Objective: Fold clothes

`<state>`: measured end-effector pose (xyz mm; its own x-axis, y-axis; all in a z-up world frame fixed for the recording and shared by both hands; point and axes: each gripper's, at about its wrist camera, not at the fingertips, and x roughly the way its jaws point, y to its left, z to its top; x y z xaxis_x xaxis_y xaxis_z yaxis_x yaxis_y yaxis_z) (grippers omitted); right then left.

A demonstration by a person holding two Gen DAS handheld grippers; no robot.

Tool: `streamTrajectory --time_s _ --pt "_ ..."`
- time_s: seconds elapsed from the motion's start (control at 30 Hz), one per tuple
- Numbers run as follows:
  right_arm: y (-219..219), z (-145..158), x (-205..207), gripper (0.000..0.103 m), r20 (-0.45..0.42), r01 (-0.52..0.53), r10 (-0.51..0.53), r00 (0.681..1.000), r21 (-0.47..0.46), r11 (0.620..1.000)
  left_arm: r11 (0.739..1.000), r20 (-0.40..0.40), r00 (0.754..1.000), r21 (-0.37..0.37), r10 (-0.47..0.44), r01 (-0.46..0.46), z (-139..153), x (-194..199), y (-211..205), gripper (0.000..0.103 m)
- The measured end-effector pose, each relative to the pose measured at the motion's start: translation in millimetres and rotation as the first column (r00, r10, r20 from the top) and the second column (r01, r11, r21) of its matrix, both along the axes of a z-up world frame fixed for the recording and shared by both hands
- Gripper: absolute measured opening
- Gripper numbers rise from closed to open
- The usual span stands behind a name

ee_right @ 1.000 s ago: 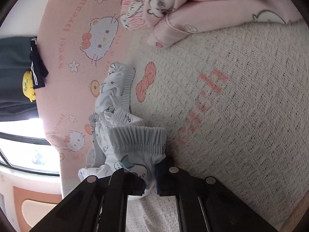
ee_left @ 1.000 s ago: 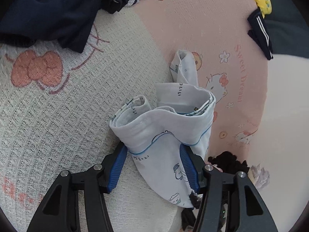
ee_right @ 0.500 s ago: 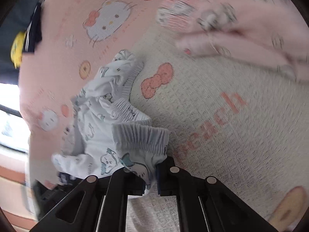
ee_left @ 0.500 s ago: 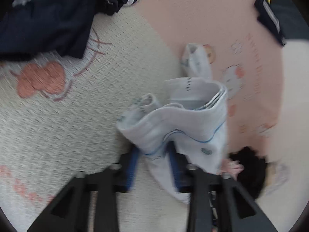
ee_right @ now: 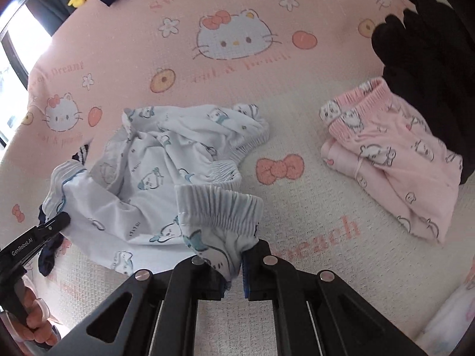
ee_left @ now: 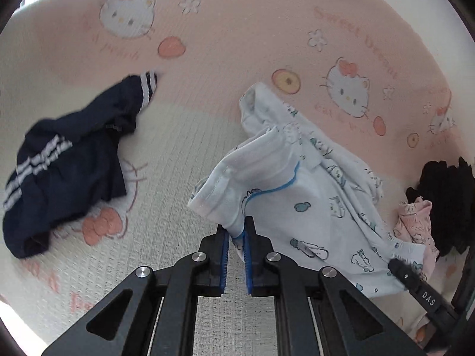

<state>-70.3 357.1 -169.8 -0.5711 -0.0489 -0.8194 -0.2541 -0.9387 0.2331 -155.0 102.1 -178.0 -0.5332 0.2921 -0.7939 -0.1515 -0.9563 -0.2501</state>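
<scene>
Over the pink cat-print blanket, both grippers clamp the crumpled pale-blue printed cotton pyjama. Step: lifting 2 edges. Next: spread it flat.

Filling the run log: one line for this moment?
left gripper: shut on pyjamas | right gripper: shut on pyjamas | bed

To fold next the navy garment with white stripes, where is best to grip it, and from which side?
Probably grip the navy garment at its white-striped cuff, coming from above on the pink-sheet side. That end sticks out thin and flat, apart from the crumpled bulk.
</scene>
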Motion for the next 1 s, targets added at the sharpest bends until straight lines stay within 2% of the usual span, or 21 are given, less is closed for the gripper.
streamTrajectory --time_s 0.13,0.27,0.37,0.5,0.83,1.0 --pt "-6 14 12 0.004 -0.015 -0.039 0.039 0.999 -0.007 0.999 0.999 0.001 1.0 0.051 -0.02 0.02 9 3 -2 0.007" --pt "-15 22 12 0.004 -0.024 -0.071 0.07 0.997 -0.047 0.996 0.973 0.084 0.996 0.23 -0.005 -0.014 -3 14 -23 0.007" --pt "-15 20 12 0.004 -0.012 -0.063 0.062 0.998 -0.08 0.995 0.958 0.109 0.994 0.282 0.019 -0.049 -6 19 -40 0.007" --pt "-14 19 15 0.004 0.004 -0.053 0.054 0.999 -0.068 0.996 0.963 0.109 0.994 0.261 0.032 -0.06 -6 23 -49 0.007" --pt "-3 6 19 0.004 0.073 -0.023 0.028 0.997 -0.07 0.997 0.971 0.147 0.989 0.238 -0.011 -0.025 -22 36 -48 0.007" --pt "7 -8 26 0.004 0.107 0.015 -0.001 0.994 -0.127 0.992 0.974 0.169 0.985 0.227 -0.018 -0.021 -28 41 -50 0.007"
